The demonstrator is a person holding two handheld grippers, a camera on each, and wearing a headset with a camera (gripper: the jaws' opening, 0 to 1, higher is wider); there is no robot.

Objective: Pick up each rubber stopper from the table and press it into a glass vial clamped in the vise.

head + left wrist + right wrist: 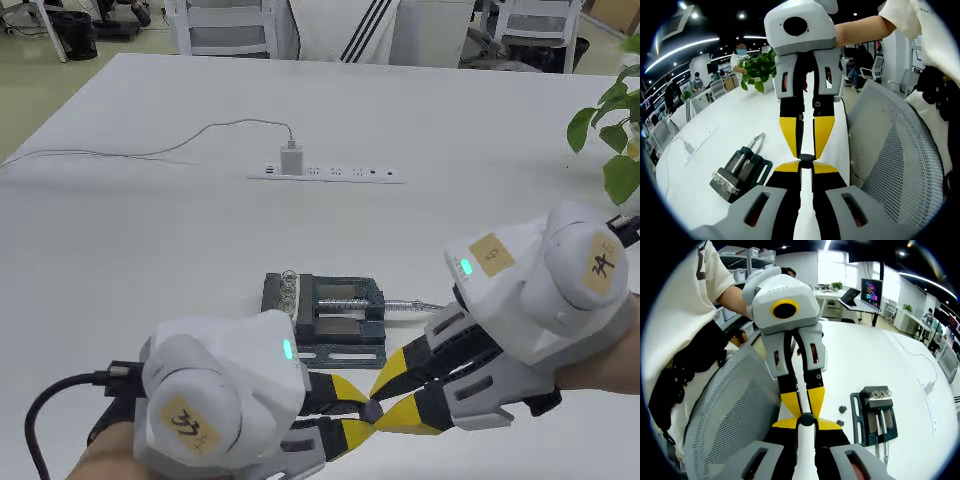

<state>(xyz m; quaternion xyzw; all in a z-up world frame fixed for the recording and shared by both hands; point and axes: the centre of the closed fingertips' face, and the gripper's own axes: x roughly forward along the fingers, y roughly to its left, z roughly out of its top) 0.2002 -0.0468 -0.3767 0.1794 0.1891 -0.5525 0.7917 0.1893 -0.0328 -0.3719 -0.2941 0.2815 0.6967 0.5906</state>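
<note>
My left gripper [362,418] and right gripper [380,403] meet tip to tip just in front of the vise [340,322]. A small dark rubber stopper [806,158] sits pinched where the yellow tips touch, and both pairs of jaws stand narrow around it. The same stopper [806,419] shows as a dark ball in the right gripper view. A row of glass vials [289,290] stands clamped at the vise's left end. Two more stoppers [843,409] lie on the table beside the vise [875,415].
A white power strip [325,173] with a charger [291,158] and cable lies further back on the white table. A green plant [610,130] stands at the right edge. A grey mesh chair [890,150] is close behind the grippers.
</note>
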